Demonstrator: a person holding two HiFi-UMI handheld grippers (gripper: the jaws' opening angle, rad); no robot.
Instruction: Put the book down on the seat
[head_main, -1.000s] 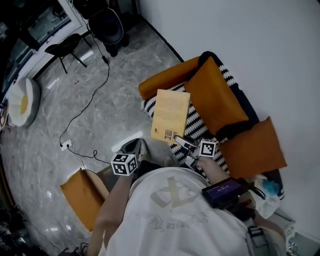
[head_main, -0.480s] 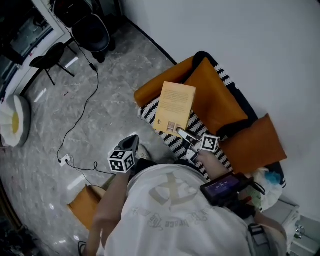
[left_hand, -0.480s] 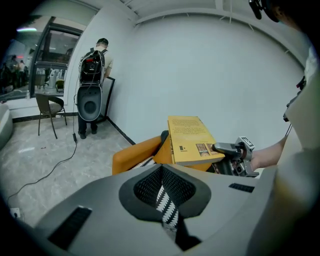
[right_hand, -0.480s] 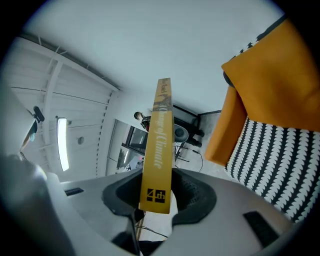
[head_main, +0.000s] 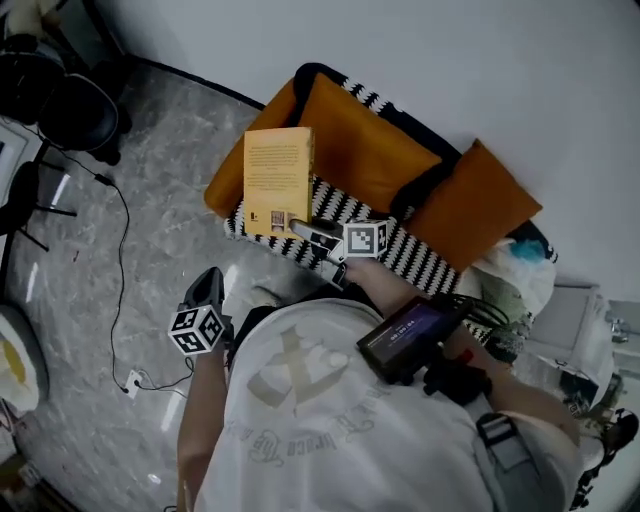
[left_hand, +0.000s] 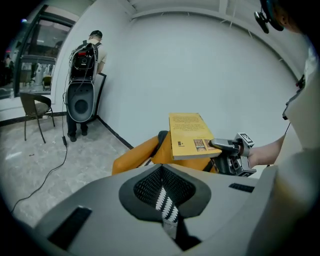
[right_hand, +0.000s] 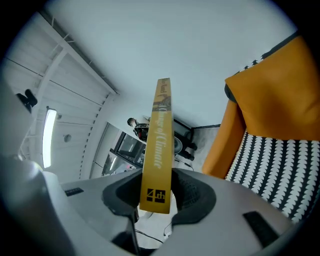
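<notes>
A yellow book (head_main: 277, 180) hangs in the air over the left end of the black-and-white patterned seat (head_main: 408, 258), held by its near edge. My right gripper (head_main: 312, 236) is shut on the book (right_hand: 159, 145), and its spine stands upright between the jaws (right_hand: 156, 192). From the left gripper view the book (left_hand: 189, 135) floats above the orange cushions, and the right gripper (left_hand: 231, 154) grips it from the right. My left gripper (head_main: 207, 292) hangs low over the floor, left of the seat. Its jaws (left_hand: 162, 200) are shut on nothing.
Two orange cushions (head_main: 365, 150) (head_main: 472, 205) lean on the seat back, and another orange cushion (head_main: 228, 175) lies at the left end. A white bag (head_main: 512, 282) sits right of the seat. A cable (head_main: 120, 255) runs across the marble floor. A person (left_hand: 90, 55) stands far off beside a chair (left_hand: 35, 107).
The head view has swung, so the seat now lies across the top. The book stays in my right gripper over the seat's left end. My left gripper has sunk lower left.
</notes>
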